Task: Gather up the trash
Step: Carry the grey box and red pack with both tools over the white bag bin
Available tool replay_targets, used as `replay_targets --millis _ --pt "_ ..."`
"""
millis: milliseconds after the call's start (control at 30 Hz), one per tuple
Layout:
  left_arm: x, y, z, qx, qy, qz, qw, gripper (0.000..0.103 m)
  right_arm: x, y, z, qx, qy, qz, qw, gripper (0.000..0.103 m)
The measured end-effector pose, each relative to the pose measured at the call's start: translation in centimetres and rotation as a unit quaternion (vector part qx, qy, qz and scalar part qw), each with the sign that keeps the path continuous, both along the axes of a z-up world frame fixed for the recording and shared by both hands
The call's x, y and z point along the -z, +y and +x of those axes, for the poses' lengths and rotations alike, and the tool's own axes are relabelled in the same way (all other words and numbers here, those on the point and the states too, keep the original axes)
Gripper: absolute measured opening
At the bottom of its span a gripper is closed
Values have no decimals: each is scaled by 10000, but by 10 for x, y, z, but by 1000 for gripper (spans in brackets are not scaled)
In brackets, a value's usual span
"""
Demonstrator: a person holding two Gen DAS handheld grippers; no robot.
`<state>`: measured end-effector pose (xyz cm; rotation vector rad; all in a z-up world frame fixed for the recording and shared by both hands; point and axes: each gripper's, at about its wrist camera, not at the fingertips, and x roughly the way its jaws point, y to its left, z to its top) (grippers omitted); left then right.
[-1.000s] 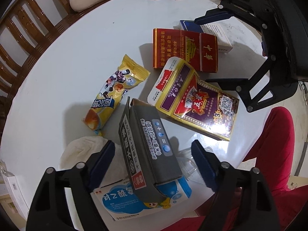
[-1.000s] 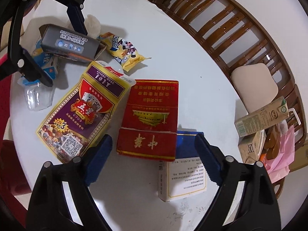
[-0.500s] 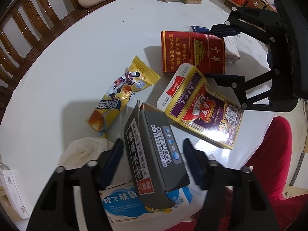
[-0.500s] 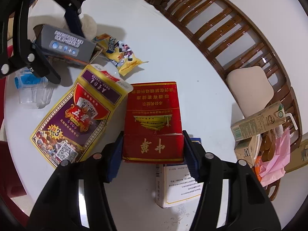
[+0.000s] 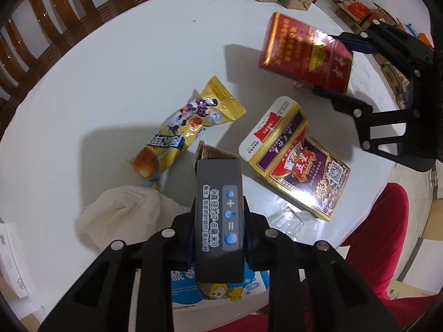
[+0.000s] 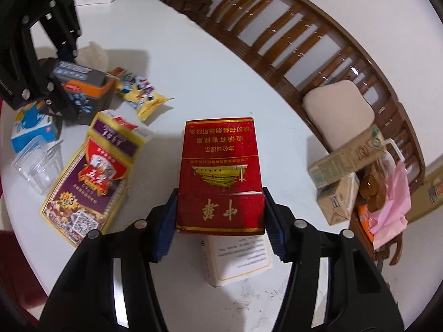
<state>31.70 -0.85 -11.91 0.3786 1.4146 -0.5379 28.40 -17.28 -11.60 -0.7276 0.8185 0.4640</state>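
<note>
A dark grey carton (image 5: 218, 215) is clamped in the left tool (image 5: 218, 232) at lower centre, a red cigarette carton (image 6: 220, 177) in the right tool (image 6: 220, 215), both raised off the white surface (image 5: 110, 83). Either could be dropped if pinched only at its end.

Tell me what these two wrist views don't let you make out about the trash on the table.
- Blue carton, left wrist view: mostly covered by the grey box and left gripper.
- White box, right wrist view: top end hidden beneath the red carton held by the right gripper.
- Grey box, right wrist view: motion-blurred, print unreadable.
- Where the trash goes: no bin appears in either view.
</note>
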Motion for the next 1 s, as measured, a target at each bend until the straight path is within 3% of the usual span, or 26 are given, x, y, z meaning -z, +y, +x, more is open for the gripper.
replay_targets --millis 133,467,800,1000 --pt "-4 5 1 -140 -141 -199 9996 26 -7 -6 -1 272 -170 -37 9995 55" --pt "-24 14 -5 -413 -672 -233 9966 26 -43 -11 -23 948 -538 218 9938 55" --pt "-85 18 -58 -536 -1368 -533 9877 26 -117 -8 -81 1260 -945 838 9840 55" --pt "-118 19 -100 -520 -1632 -769 9822 26 -148 2 -130 1174 -1227 948 9809 55"
